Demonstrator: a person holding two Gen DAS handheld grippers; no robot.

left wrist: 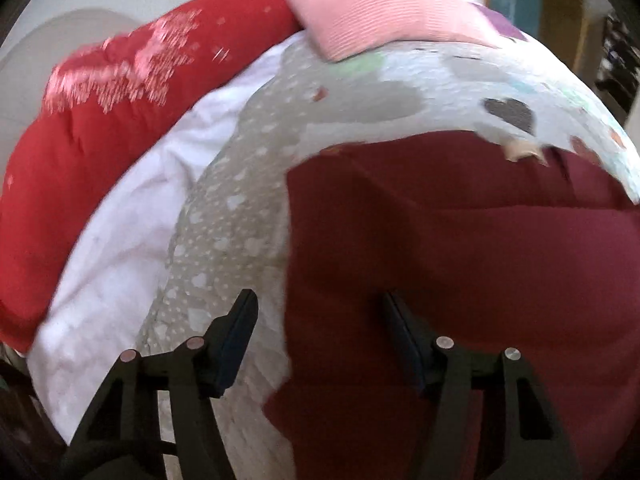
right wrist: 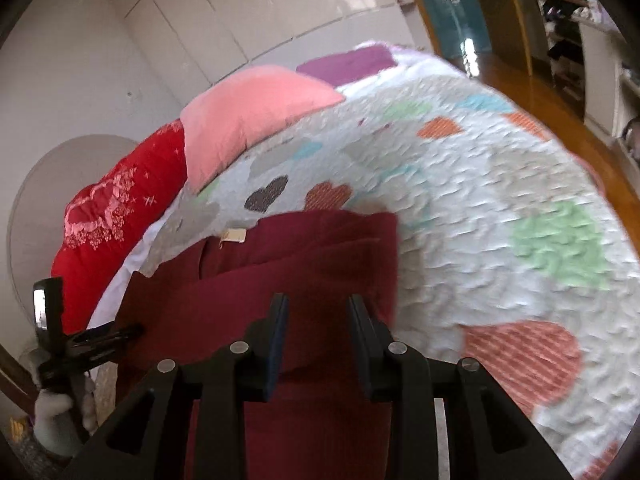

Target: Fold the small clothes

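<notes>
Both tongs open over maroon garment [left wrist: 460, 260]; only R view shows floor [right wrist: 532, 92].

A dark maroon garment [right wrist: 304, 264] lies on a white quilt [right wrist: 480, 184] patterned with multicoloured hearts.

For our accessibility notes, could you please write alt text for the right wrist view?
The open right gripper hovers over a dark red garment lying on a heart-patterned quilt, its fingers apart and gripping nothing. Behind the garment lie a pink pillow and a red pillow near a white wall, and the left gripper shows at the left edge.
</notes>
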